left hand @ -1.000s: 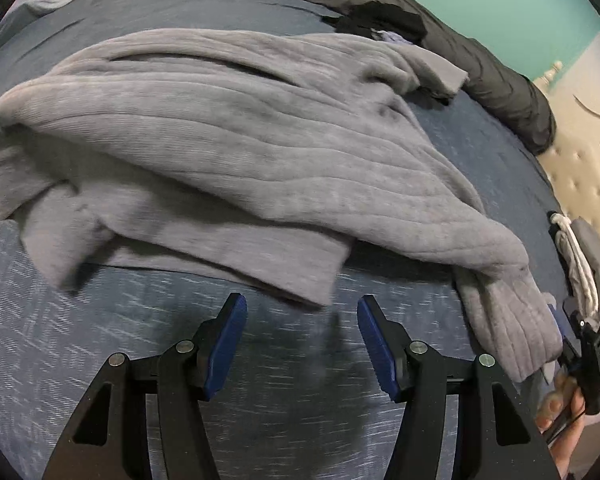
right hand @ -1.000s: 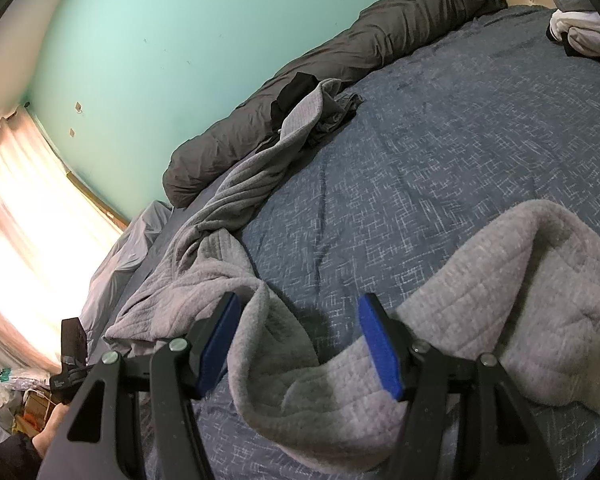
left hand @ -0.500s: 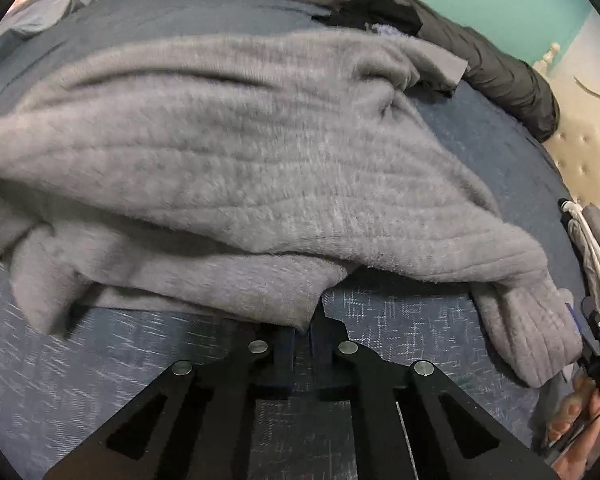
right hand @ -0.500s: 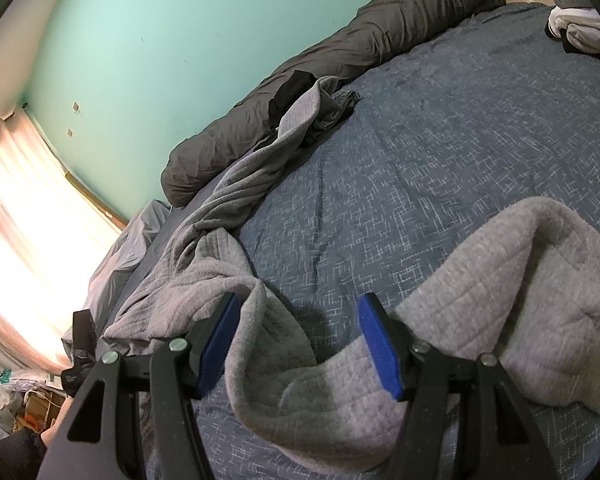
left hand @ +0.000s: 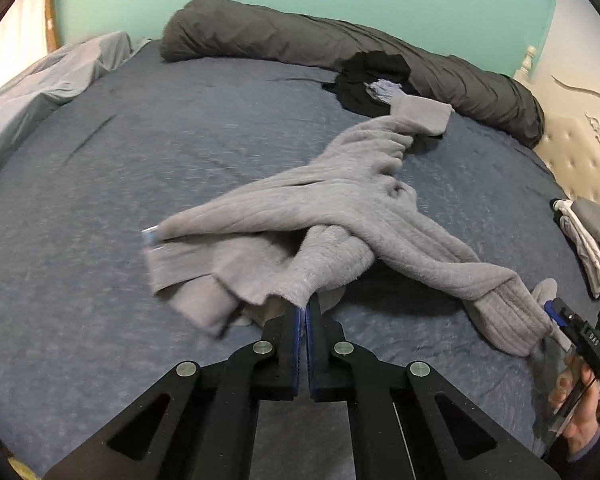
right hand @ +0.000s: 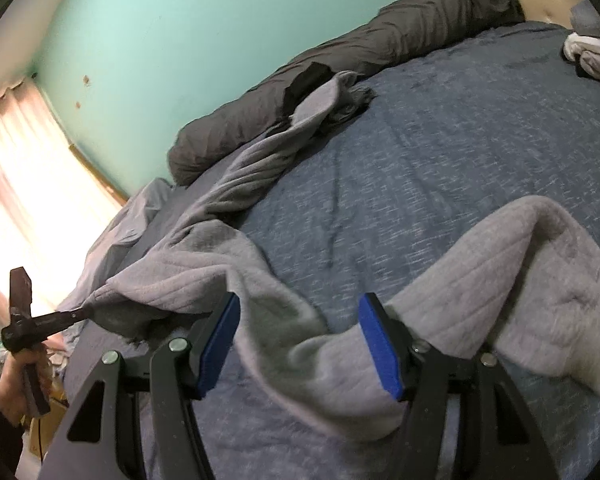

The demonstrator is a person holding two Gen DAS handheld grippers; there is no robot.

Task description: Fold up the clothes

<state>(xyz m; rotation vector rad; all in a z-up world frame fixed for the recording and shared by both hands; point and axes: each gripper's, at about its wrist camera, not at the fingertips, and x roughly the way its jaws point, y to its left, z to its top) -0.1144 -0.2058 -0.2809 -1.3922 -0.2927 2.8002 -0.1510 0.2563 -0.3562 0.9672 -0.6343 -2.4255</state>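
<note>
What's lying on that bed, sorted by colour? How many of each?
Grey: 3 - fleece garment, long dark duvet roll, pale sheet
Black: 1 - garment
Grey and white: 1 - folded pile
Total: 5

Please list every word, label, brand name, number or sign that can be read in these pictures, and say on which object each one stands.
"DAS": small white letters on the black body of the right gripper, seen in the left wrist view; the reading is uncertain.
Pale tag on the edge of the grey sweater: too blurred to read.
No other text shows on the left gripper, the bed or the wall.
</note>
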